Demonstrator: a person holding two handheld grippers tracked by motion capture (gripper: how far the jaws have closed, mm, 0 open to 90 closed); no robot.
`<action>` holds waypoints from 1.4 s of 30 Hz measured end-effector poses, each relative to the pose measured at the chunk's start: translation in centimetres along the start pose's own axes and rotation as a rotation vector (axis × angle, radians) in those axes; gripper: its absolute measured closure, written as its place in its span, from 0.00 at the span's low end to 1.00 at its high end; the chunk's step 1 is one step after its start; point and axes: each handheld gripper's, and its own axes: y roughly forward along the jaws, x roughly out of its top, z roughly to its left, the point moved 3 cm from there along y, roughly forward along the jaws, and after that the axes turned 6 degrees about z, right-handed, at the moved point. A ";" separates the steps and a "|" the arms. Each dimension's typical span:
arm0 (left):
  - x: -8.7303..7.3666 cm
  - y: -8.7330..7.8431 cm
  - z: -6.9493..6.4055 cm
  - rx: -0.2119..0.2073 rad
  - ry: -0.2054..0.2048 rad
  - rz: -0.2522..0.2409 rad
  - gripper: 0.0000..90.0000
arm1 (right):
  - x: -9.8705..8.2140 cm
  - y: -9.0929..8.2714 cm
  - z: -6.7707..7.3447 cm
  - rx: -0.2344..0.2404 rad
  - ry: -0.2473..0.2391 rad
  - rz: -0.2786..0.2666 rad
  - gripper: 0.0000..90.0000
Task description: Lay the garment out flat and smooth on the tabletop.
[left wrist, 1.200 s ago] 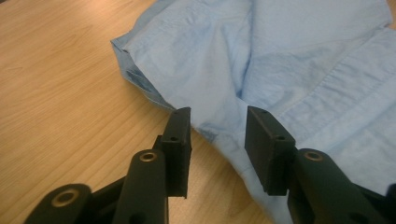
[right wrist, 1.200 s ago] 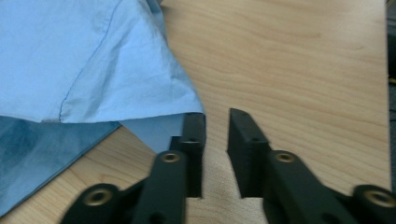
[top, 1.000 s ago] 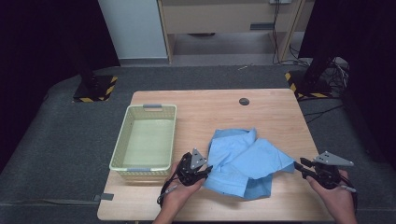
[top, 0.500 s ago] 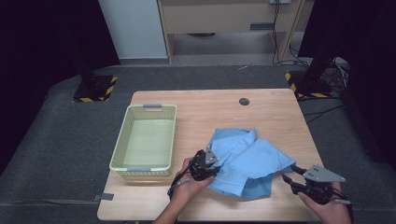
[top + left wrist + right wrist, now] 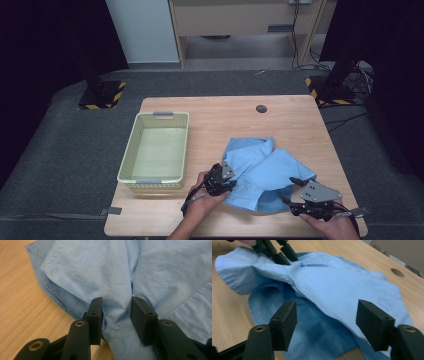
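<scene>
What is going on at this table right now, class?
A person works on a crumpled blue shirt on a wooden table with two handheld grippers. The left gripper has its fingers pinched on a fold at the shirt's edge. The right gripper is open, its fingers poised over the shirt's other side. A yellow basket sits empty on the left.

Basket [image 5: 155,152] left of shirt [image 5: 265,172]

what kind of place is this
Likely a lab or test room: a lone wooden table on grey carpet, dark curtains around it, stand bases with hazard tape, and loose cables.
</scene>
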 end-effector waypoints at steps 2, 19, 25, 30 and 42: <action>-0.1 -0.1 -0.3 -0.008 0.000 -0.002 0.69 | 0.2 0.5 0.4 0.020 -0.030 0.008 0.35; -0.8 -1.2 -2.3 -0.065 0.022 0.018 0.66 | 0.1 3.2 1.1 0.108 -0.119 0.123 0.92; -0.4 -3.7 -1.2 -0.046 -0.006 -0.071 0.59 | 0.3 1.8 0.2 0.161 -0.072 0.080 0.99; -0.6 -4.4 0.1 0.013 -0.019 -0.110 0.52 | -1.0 0.8 -1.3 0.166 0.006 0.078 0.99; -0.9 -1.9 1.0 -0.003 -0.046 -0.066 0.55 | -1.7 1.2 -1.3 0.153 0.035 0.096 0.96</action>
